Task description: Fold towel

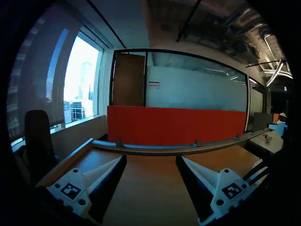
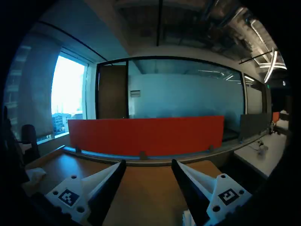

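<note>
Nearest my cameras, the left gripper (image 1: 151, 158) has its jaws wide apart, both fingers angled over the brown desk (image 1: 150, 192). The right gripper (image 2: 148, 162) stands the same way, jaws parted above the wooden top and pressing on no object. In the right gripper view, what looks like the towel (image 2: 35, 175), white and crumpled, lies at the desk's left edge, well apart from the fingers; it is small and dim, so I cannot be sure of it. A white scrap (image 2: 187, 217) peeks in at the bottom just beside the right-hand finger, too cut off for me to tell what it is. In the left gripper view a black chair (image 1: 37, 139) stands off to the left of the desk. Along the desk's far edge runs a red divider (image 1: 177, 126). To the right, a white desk (image 2: 263, 154) carries a few small items. Behind the divider I see a glass wall (image 1: 195, 86) with a brown door (image 1: 128, 81) at its left, a bright window (image 1: 81, 83) further left, and strip lights (image 1: 276, 73) on the ceiling at upper right.
</note>
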`<control>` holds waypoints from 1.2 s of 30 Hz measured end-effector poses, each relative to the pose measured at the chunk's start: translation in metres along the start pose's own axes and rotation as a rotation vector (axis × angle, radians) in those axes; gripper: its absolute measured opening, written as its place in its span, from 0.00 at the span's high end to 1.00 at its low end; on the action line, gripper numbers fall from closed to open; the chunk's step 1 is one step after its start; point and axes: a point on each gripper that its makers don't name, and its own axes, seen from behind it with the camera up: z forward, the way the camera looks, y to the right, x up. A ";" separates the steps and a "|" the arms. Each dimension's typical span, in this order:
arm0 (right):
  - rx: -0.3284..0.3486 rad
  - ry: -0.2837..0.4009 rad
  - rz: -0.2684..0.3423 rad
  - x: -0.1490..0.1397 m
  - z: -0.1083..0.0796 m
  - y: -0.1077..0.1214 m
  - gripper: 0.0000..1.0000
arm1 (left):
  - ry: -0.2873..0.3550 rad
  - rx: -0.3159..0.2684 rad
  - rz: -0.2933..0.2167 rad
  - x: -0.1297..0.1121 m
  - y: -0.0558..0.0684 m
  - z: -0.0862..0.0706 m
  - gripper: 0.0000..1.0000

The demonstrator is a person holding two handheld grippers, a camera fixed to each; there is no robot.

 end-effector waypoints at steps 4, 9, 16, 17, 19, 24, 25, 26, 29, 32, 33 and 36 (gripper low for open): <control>-0.001 -0.006 -0.008 0.001 0.002 -0.006 0.06 | 0.007 0.001 0.020 0.001 -0.001 0.001 0.03; -0.007 -0.009 -0.010 0.009 0.003 -0.011 0.06 | 0.012 -0.003 0.037 0.001 0.003 0.002 0.03; -0.030 -0.017 -0.016 0.013 0.003 -0.015 0.06 | 0.029 0.002 0.049 -0.002 0.007 0.004 0.03; -0.032 -0.021 -0.014 0.012 0.003 -0.016 0.06 | 0.033 0.001 0.053 -0.003 0.008 0.004 0.03; -0.029 -0.023 -0.005 0.012 0.002 -0.019 0.06 | 0.038 0.001 0.062 -0.006 0.008 0.003 0.03; -0.015 -0.010 0.017 0.013 0.003 -0.028 0.06 | 0.060 0.008 0.072 -0.019 0.004 0.001 0.03; -0.014 -0.008 0.018 0.012 0.003 -0.029 0.06 | 0.065 0.010 0.072 -0.022 0.003 0.000 0.03; -0.013 -0.006 0.020 0.012 0.004 -0.030 0.06 | 0.070 0.012 0.072 -0.025 0.002 0.000 0.03; -0.010 0.001 0.020 0.009 0.005 -0.034 0.06 | 0.083 0.019 0.071 -0.037 -0.001 0.001 0.03; -0.004 0.013 0.021 0.004 0.007 -0.039 0.06 | 0.092 0.027 0.066 -0.052 -0.005 0.002 0.03; -0.003 0.015 0.022 0.002 0.009 -0.041 0.06 | 0.093 0.028 0.065 -0.058 -0.006 0.002 0.03; 0.002 0.019 0.023 -0.007 0.012 -0.044 0.06 | 0.093 0.029 0.061 -0.076 -0.009 0.002 0.03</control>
